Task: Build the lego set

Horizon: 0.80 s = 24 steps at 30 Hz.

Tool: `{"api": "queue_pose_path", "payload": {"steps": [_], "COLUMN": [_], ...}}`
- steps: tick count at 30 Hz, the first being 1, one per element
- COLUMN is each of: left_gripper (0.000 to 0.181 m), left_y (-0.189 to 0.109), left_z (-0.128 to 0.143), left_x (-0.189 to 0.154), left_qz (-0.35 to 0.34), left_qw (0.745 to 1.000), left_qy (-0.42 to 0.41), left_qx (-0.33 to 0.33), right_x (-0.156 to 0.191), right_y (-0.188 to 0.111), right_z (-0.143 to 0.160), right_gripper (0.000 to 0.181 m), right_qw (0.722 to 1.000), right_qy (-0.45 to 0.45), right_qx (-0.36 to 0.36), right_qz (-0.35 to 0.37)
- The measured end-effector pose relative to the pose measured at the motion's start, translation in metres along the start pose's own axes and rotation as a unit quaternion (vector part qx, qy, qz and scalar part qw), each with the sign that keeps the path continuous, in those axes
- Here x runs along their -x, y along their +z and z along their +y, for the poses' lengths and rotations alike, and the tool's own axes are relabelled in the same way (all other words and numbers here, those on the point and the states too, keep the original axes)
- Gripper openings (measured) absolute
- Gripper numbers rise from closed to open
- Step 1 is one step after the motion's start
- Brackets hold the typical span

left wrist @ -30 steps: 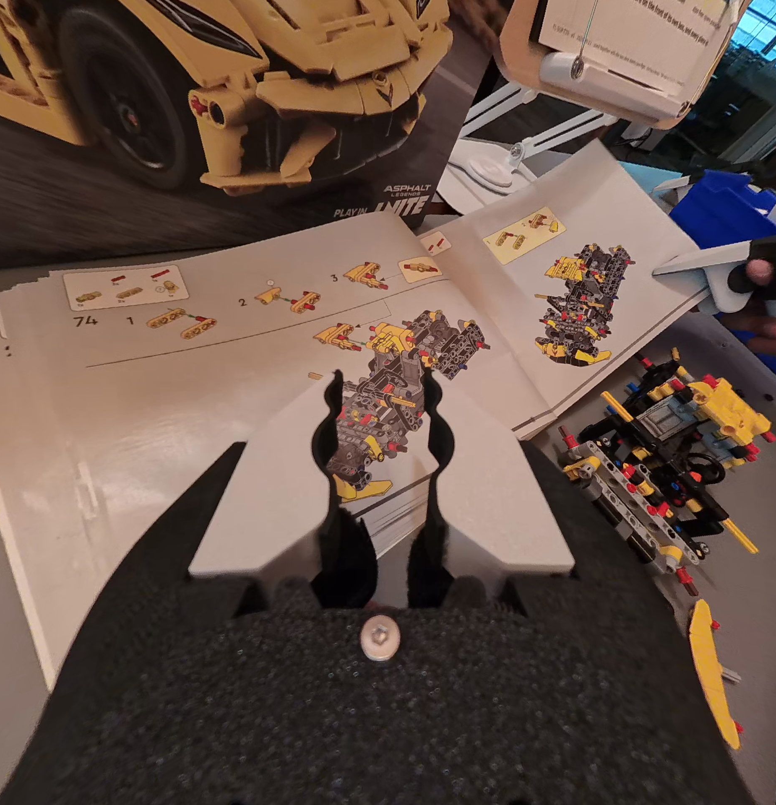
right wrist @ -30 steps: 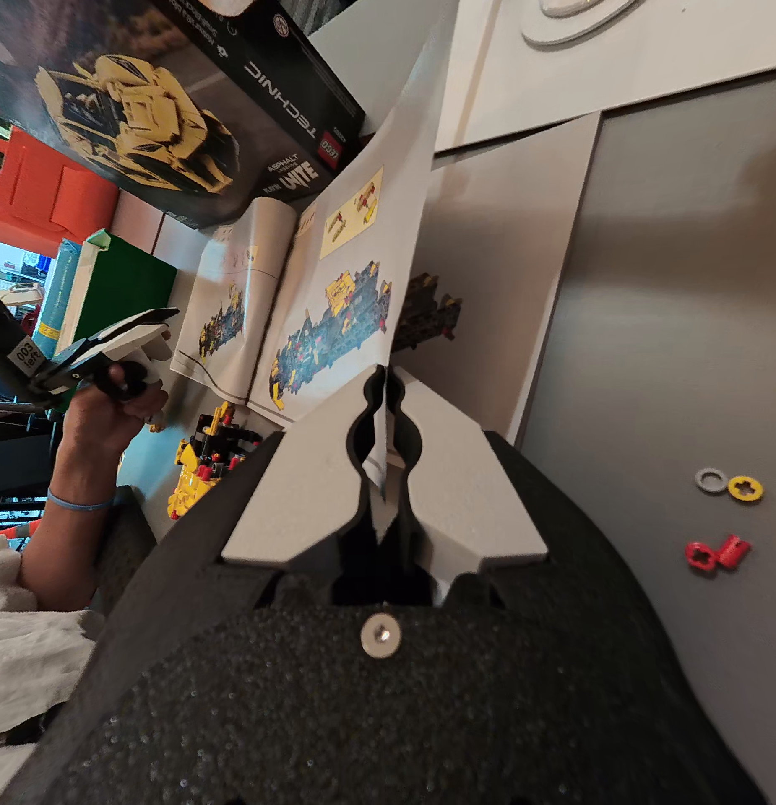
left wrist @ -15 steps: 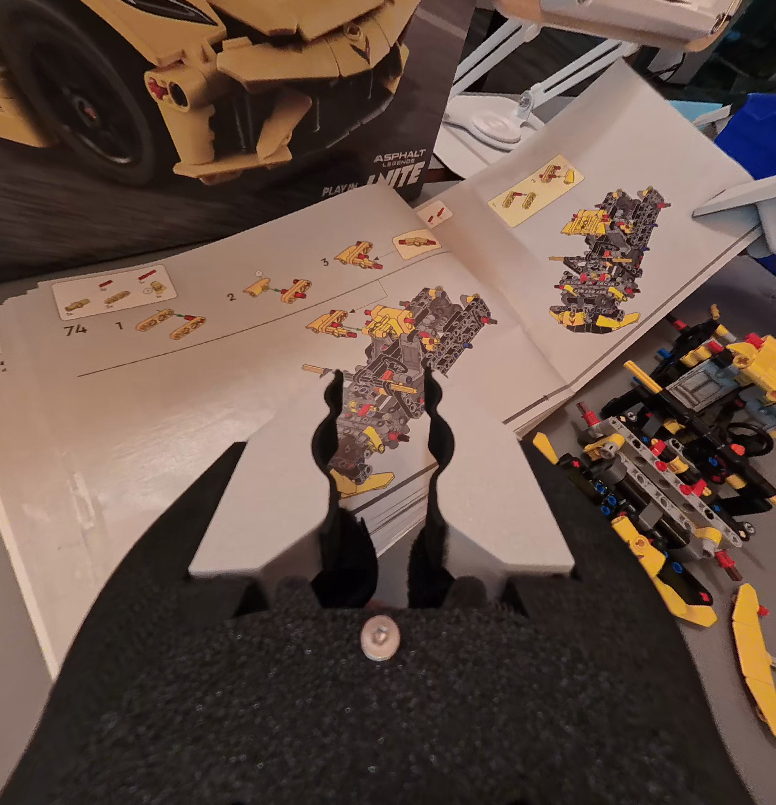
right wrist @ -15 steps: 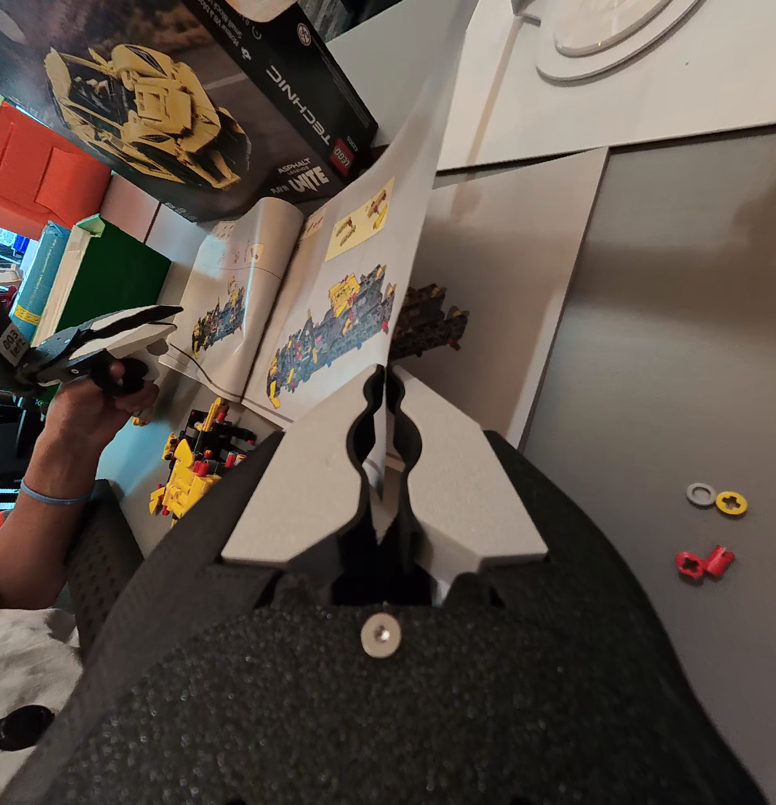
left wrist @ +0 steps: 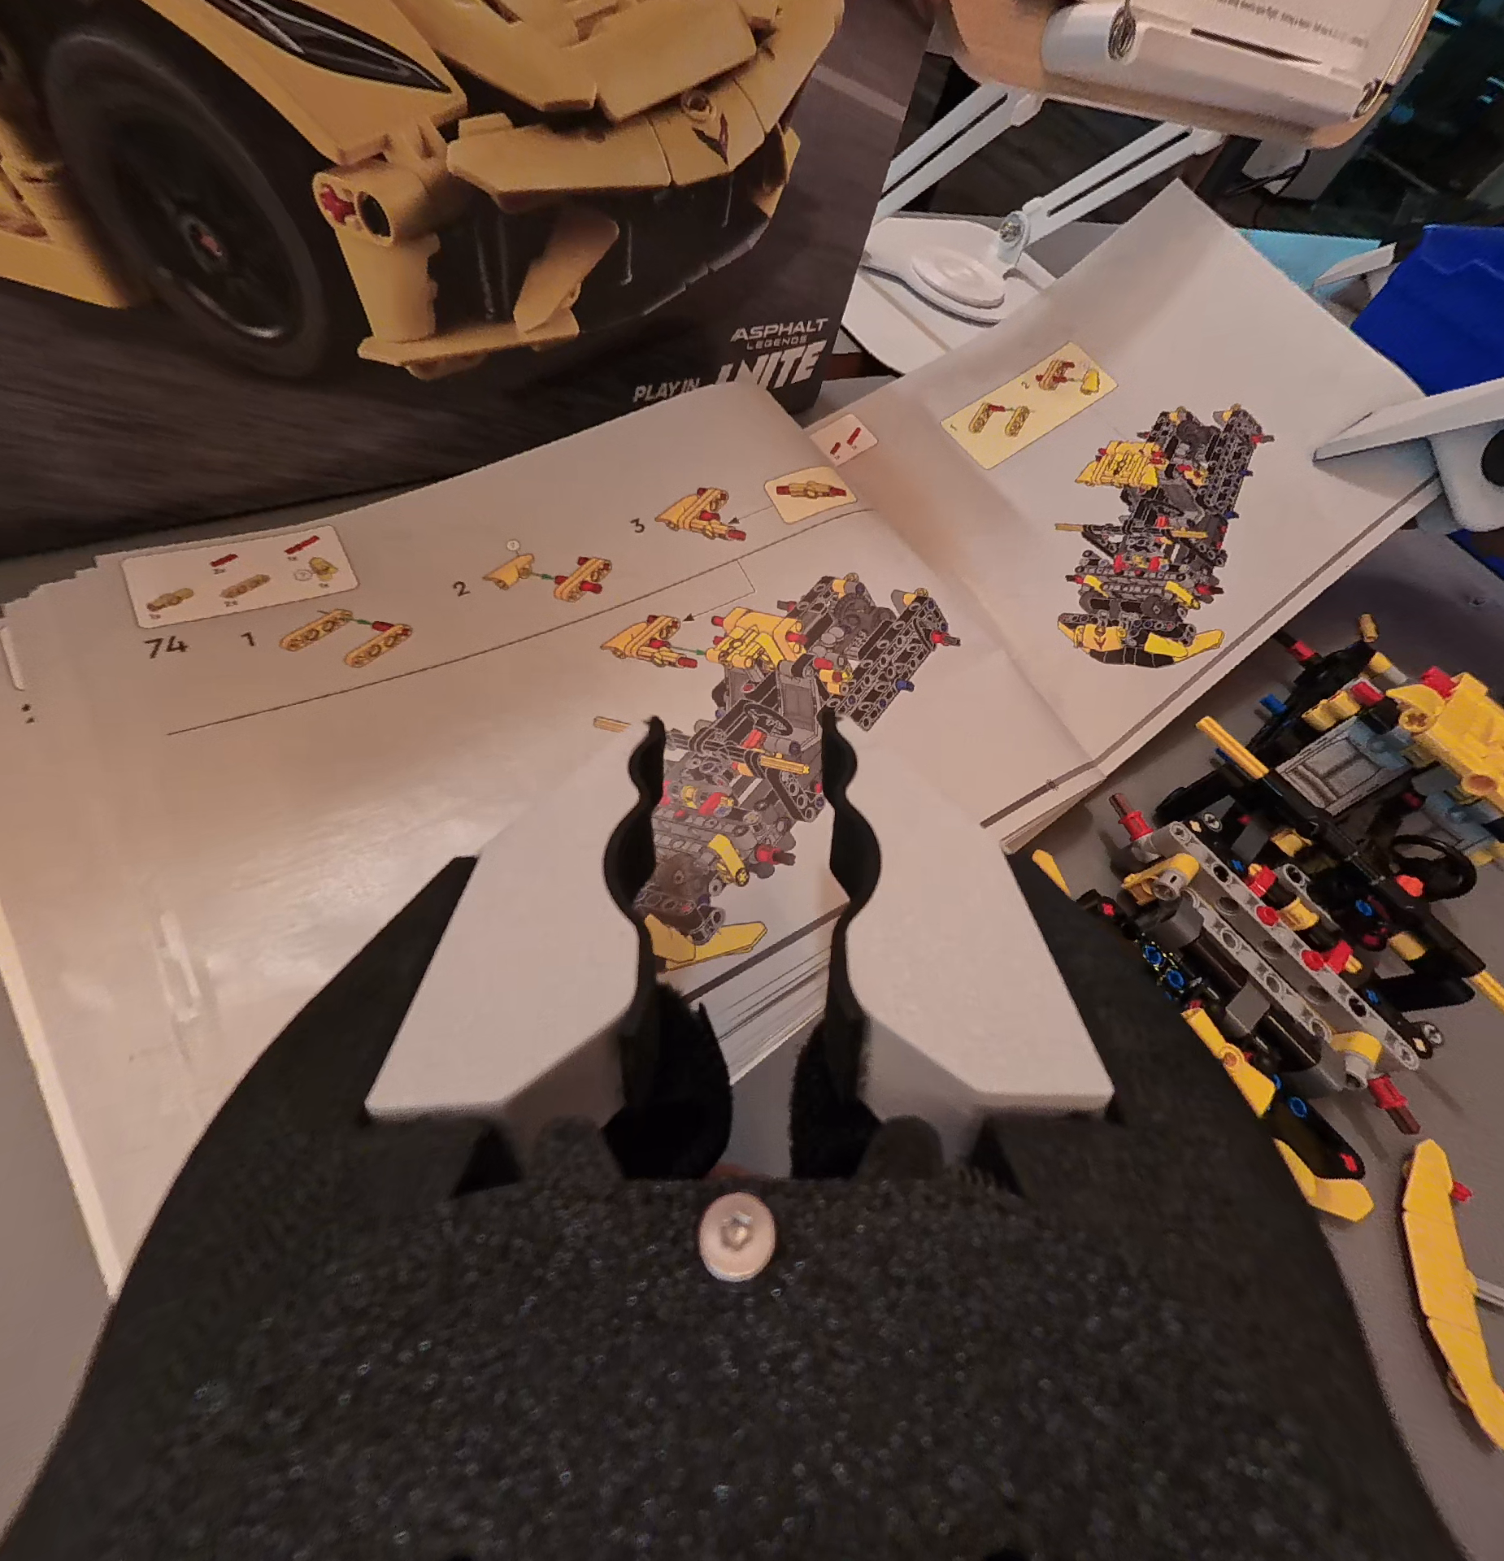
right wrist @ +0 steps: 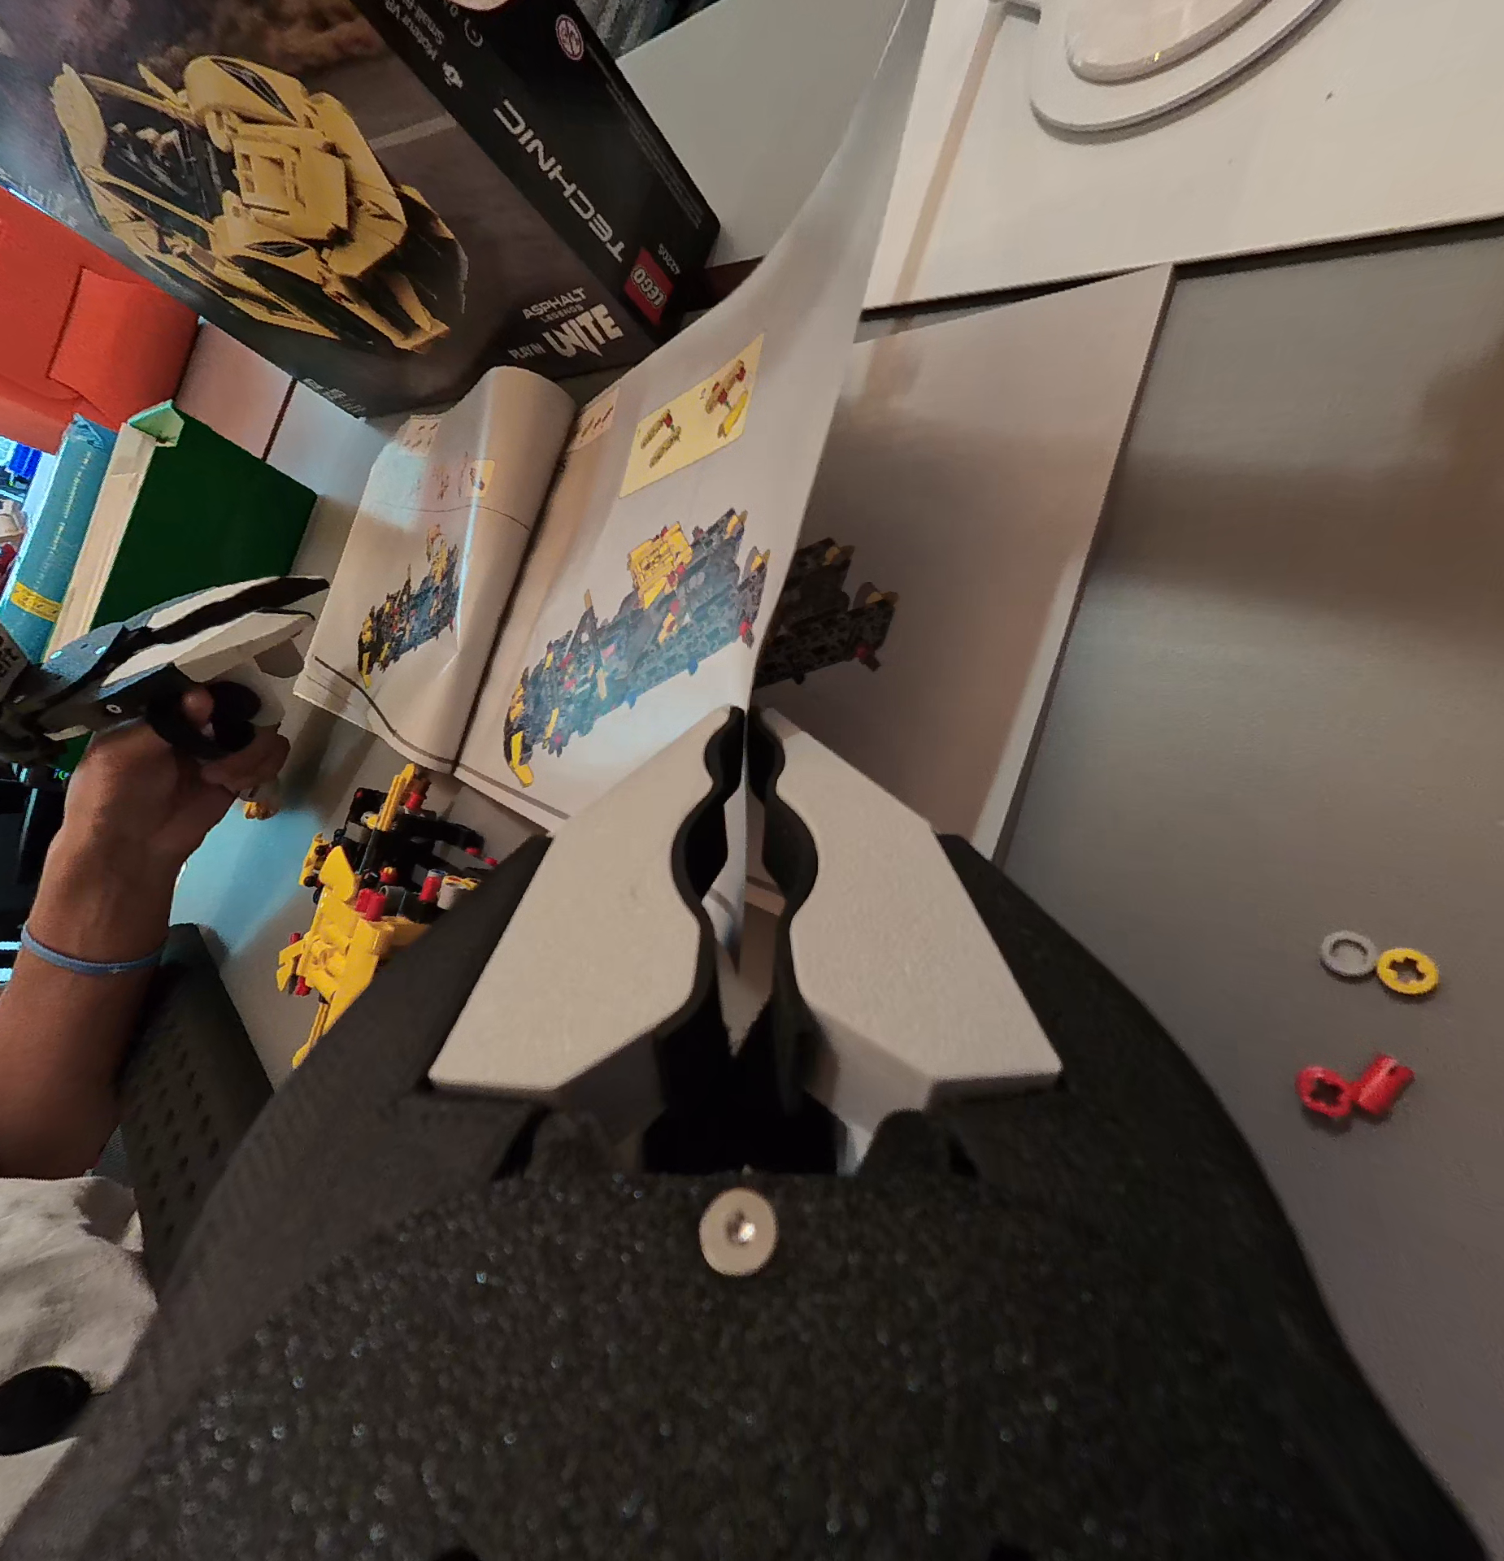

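An open instruction booklet (left wrist: 444, 760) lies on the table. My right gripper (right wrist: 744, 718) is shut on the edge of its right-hand page (right wrist: 715, 507) and holds that page lifted; it shows at the right edge of the left wrist view (left wrist: 1424, 456) on the same page (left wrist: 1196, 439). My left gripper (left wrist: 736, 735) is open and empty, hovering over the booklet's left page; it also shows at the left of the right wrist view (right wrist: 225, 617). The part-built yellow and black lego car (left wrist: 1340, 887) lies right of the booklet and shows in the right wrist view (right wrist: 368, 895).
The lego set box (left wrist: 394, 236) stands behind the booklet. A loose yellow panel (left wrist: 1450, 1301) lies near the model. Small grey, yellow and red parts (right wrist: 1365, 1014) lie on the grey table. A white lamp base (left wrist: 951, 270), blue bin (left wrist: 1458, 312) and green box (right wrist: 200, 524) stand around.
My left gripper has drifted slightly over the booklet. My right gripper keeps the page pinched and has lifted it a little, with the view shifting slightly.
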<state>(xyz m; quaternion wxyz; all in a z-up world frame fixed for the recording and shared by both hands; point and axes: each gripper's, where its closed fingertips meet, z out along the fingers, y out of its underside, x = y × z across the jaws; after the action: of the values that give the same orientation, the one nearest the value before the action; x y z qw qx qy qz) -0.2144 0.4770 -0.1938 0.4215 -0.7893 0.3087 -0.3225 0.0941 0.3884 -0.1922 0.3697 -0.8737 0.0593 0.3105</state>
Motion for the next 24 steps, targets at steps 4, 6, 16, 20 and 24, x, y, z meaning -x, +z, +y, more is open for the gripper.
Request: {"api": "queue_pose_path", "payload": {"steps": [4, 6, 16, 20, 24], "left_gripper": [0.037, 0.037, 0.037, 0.037, 0.037], "left_y": [0.002, 0.003, -0.018, -0.031, -0.029], "left_z": [0.001, 0.0, -0.026, -0.039, -0.039], "left_x": [-0.003, -0.007, -0.063, -0.089, -0.094], "left_qz": [0.005, 0.01, 0.054, 0.086, 0.083], "left_qw": [1.0, 1.0, 0.996, 0.992, 0.991], "left_qy": [0.002, 0.003, 0.059, 0.056, 0.065], "left_qx": [0.002, 0.0, -0.045, -0.075, -0.083], "right_x": [0.0, 0.001, 0.002, -0.003, -0.017], "right_y": [0.0, 0.0, 0.002, 0.011, 0.028], "right_z": [0.0, 0.0, -0.005, -0.006, -0.001], "right_gripper": [0.0, 0.0, 0.0, 0.0, 0.0], "right_qw": [1.0, 1.0, 0.998, 0.996, 0.993], "right_qy": [-0.004, -0.007, -0.055, -0.08, -0.103], "right_qx": [0.0, 0.0, -0.004, -0.009, -0.023], "right_qz": [0.001, 0.001, 0.025, 0.041, 0.05]}}
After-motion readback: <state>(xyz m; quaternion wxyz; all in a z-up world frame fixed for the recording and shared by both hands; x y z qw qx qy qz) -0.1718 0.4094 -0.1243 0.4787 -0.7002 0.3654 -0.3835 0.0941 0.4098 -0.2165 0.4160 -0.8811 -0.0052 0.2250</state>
